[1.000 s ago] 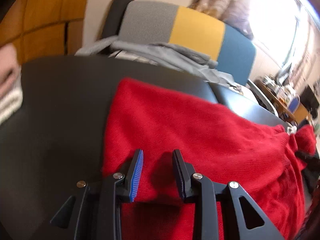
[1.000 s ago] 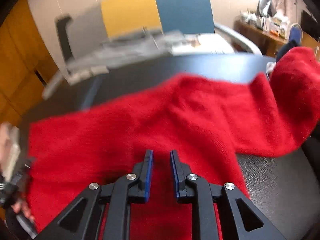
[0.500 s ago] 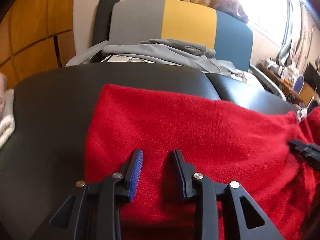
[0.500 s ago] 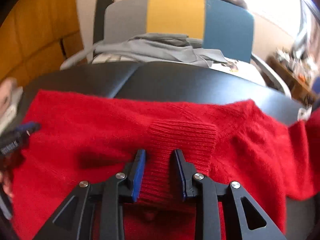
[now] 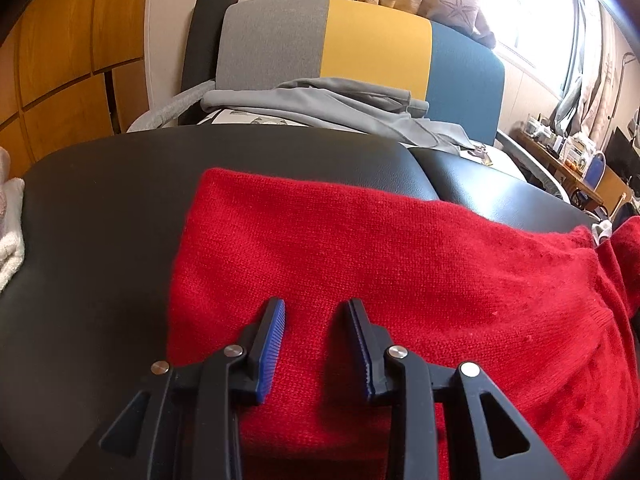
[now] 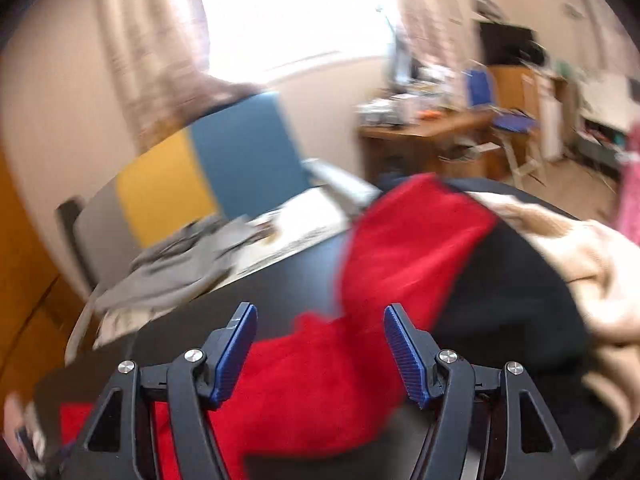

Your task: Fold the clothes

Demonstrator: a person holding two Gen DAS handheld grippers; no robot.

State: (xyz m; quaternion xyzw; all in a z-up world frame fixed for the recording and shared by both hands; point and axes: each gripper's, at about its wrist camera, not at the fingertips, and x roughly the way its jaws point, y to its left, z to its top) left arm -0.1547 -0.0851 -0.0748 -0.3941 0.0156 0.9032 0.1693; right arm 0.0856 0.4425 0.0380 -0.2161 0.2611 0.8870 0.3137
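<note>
A red knit sweater (image 5: 380,248) lies spread on a black padded surface (image 5: 100,220). My left gripper (image 5: 316,304) is over the sweater's near left part. Its jaws stand partly apart, with flat fabric showing between the blue pads and no fold pinched. The right wrist view is blurred by motion. There my right gripper (image 6: 320,308) hangs above the sweater (image 6: 320,380), its jaws wide and still opening, with nothing between the pads. A red sleeve (image 6: 408,240) runs away from it to the far right, across the black surface (image 6: 280,280).
A chair (image 5: 376,52) with a grey, yellow and blue back stands behind, with a grey garment (image 5: 340,104) piled on its seat. White striped cloth (image 5: 10,248) lies at the left edge. A beige garment (image 6: 580,264) lies at the right. A cluttered desk (image 6: 432,128) stands beyond.
My right gripper has let go of the sweater's ribbed band, opened wide, and swung up and to the right. My left gripper has shifted slightly over the sweater and then kept still.
</note>
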